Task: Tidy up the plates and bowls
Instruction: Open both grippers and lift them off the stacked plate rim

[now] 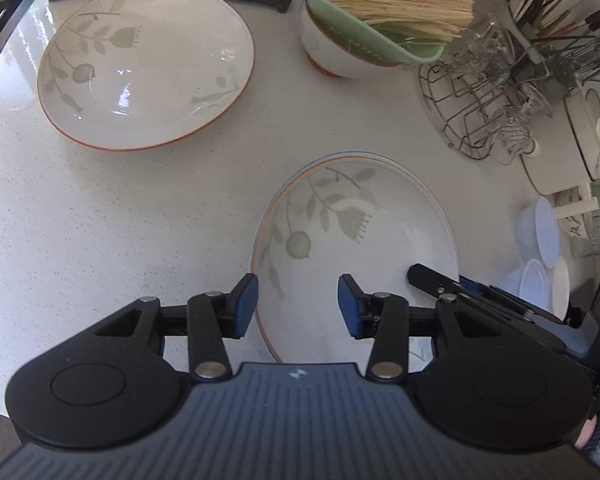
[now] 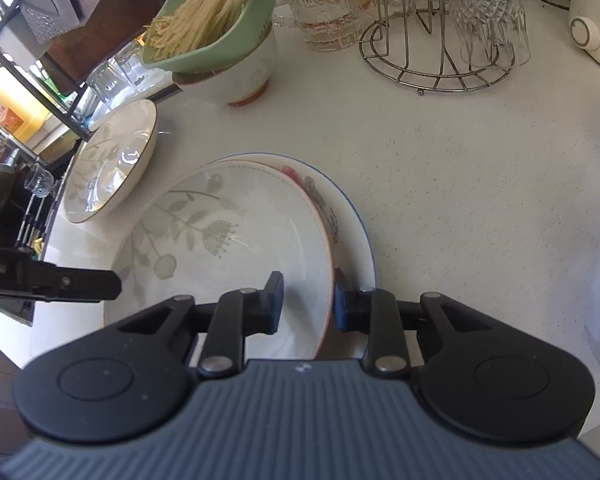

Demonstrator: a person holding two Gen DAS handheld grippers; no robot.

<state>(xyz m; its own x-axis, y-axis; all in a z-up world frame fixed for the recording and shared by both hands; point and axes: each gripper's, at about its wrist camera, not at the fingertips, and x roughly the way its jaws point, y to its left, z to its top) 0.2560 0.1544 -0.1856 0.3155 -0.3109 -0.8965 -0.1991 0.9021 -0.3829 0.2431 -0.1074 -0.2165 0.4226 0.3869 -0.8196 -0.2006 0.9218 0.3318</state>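
Leaf bowl stacked on blue-rimmed plate, right jaws on its rim, left jaws spread

Left wrist view: left gripper points steeply down, jaws apart, nothing pressed between them; the near-left rim of the leaf-print bowl lies in the gap, pads clear of it. Bowl sits upright, mouth up, stem of the leaf print running from the far edge toward the near left. A thin blue rim of a plate shows only as a sliver around the bowl's far edge. Second leaf-print bowl well apart at far left on the white surface, upright too. Right gripper enters from the right, over the bowl's right rim; its grip is hidden here. Behind: green colander of noodles on a white bowl, wire glass rack, plastic tubs at right.

Right wrist view: right gripper jaws closed on the bowl's right rim, one pad inside, one outside. Only here the blue-rimmed plate underneath shows clearly, with a red floral print, bowl off-centre to its left. Left gripper's finger shows at left by the bowl's left rim. Second bowl appears at left.
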